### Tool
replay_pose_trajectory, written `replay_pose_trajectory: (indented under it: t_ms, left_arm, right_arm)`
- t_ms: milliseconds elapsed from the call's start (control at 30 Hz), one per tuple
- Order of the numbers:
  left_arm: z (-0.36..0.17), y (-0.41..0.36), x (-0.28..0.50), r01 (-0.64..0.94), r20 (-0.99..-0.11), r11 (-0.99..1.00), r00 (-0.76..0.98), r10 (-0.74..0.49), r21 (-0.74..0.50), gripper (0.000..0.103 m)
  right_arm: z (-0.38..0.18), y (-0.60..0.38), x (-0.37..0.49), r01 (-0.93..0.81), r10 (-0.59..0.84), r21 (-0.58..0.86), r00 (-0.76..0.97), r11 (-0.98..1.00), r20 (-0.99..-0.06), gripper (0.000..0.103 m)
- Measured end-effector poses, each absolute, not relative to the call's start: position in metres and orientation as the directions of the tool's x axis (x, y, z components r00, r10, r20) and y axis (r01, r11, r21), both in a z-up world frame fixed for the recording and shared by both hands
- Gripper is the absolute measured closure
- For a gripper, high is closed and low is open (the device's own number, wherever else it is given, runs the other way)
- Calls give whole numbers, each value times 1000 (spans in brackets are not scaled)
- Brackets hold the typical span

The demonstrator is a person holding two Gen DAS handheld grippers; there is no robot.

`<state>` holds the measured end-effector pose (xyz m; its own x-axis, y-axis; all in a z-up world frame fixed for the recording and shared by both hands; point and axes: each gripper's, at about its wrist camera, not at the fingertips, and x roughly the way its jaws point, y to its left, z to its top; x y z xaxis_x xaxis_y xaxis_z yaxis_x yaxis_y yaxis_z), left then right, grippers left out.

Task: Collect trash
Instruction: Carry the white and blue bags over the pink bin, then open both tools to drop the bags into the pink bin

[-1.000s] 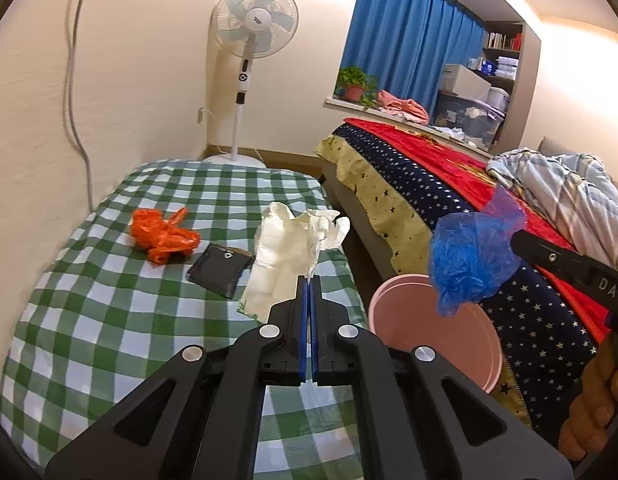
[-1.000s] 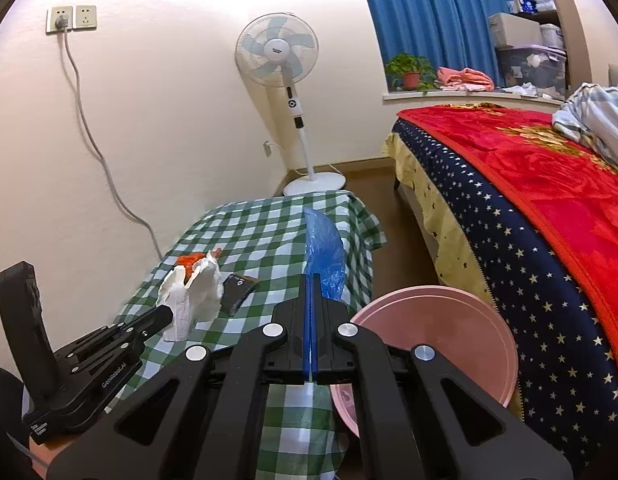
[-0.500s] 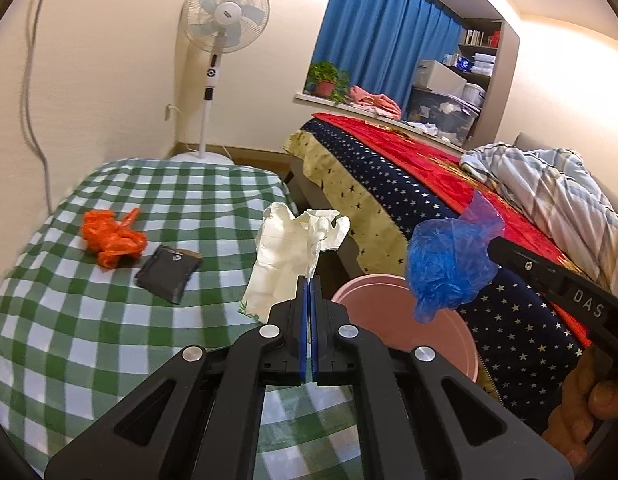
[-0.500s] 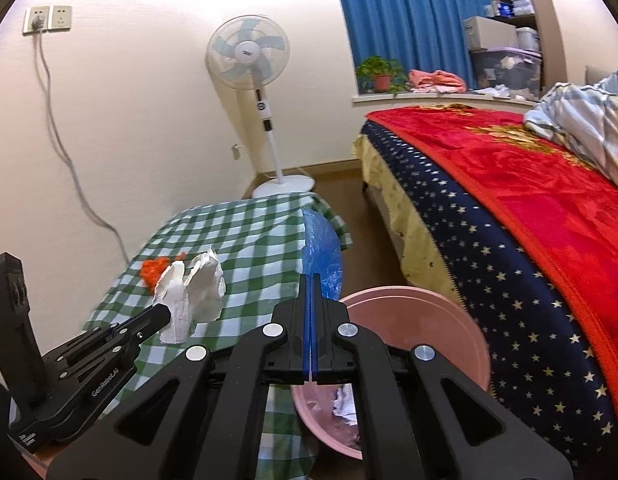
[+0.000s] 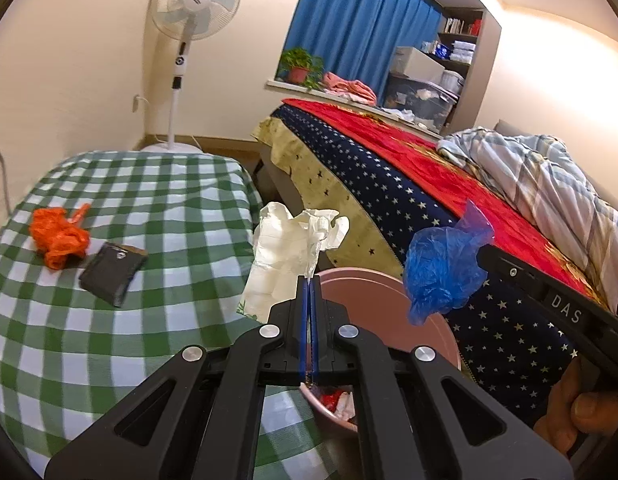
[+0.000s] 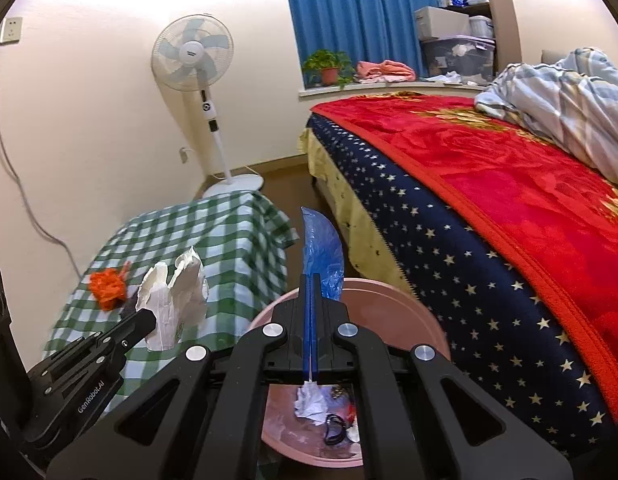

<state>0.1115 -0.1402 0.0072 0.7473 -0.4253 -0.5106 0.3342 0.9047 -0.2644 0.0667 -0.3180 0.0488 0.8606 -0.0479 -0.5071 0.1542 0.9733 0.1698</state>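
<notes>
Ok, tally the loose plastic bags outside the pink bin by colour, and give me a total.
White bag, pinched in the left tongs: 1
Blue bag, pinched in the right tongs: 1
Orange bag, lying on the checked cloth: 1
Total: 3

The left gripper (image 5: 309,280) has its jaws clamped on a crumpled white bag (image 5: 287,252) above a pink bin (image 5: 389,284). The right gripper (image 5: 485,250) grips a blue bag (image 5: 441,272) — an orange bag (image 5: 59,240) and black wallet (image 5: 111,272) lie on the bench (image 5: 169,200).
</notes>
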Motion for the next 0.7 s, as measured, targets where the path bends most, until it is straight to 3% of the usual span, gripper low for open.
replay_pose_trajectory:
  t_ms: [633,700]
  left_arm:
    - [-18,-179,133,407,-552,861,662,-507,-304,102]
    - [-19,-179,134,404,-554,861,659,-508,-308,101]
  right_arm:
    - [26,-344,85,287,-150,162,811,944,-566,102]
    - [24,-345,85,299,-158,157,801,941,-578,94]
